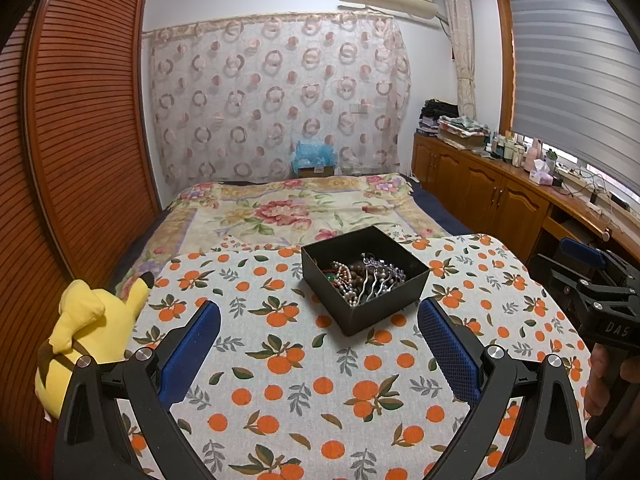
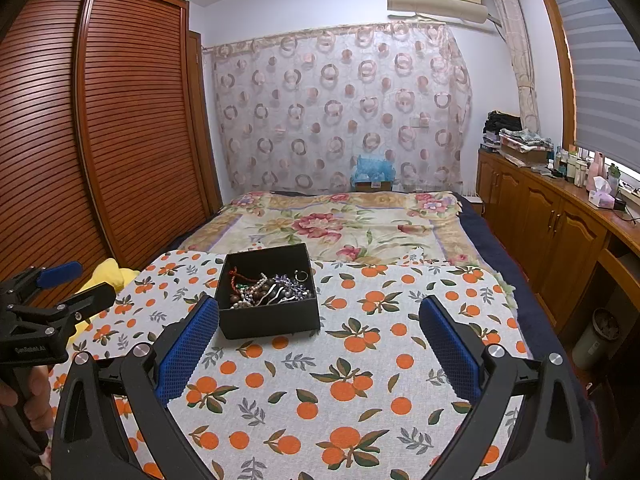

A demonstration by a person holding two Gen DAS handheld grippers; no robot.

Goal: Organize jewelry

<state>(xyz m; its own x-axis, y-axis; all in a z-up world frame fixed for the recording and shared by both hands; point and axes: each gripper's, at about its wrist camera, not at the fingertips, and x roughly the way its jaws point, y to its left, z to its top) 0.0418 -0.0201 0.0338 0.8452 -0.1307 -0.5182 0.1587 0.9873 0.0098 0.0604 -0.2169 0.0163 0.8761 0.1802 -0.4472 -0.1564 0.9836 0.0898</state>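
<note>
A black open box stands on an orange-print cloth on the table. It holds a tangle of jewelry: pearl strands, brown beads, silver hairpins, a red cord. My left gripper is open and empty, just short of the box. In the right wrist view the box sits ahead left, its jewelry in plain sight. My right gripper is open and empty, its left finger beside the box's front left corner. Each gripper shows at the edge of the other's view.
A yellow plush toy lies at the table's left edge. A bed with a floral blanket is behind the table. A louvered wooden wardrobe stands left. Wooden cabinets with clutter run along the right.
</note>
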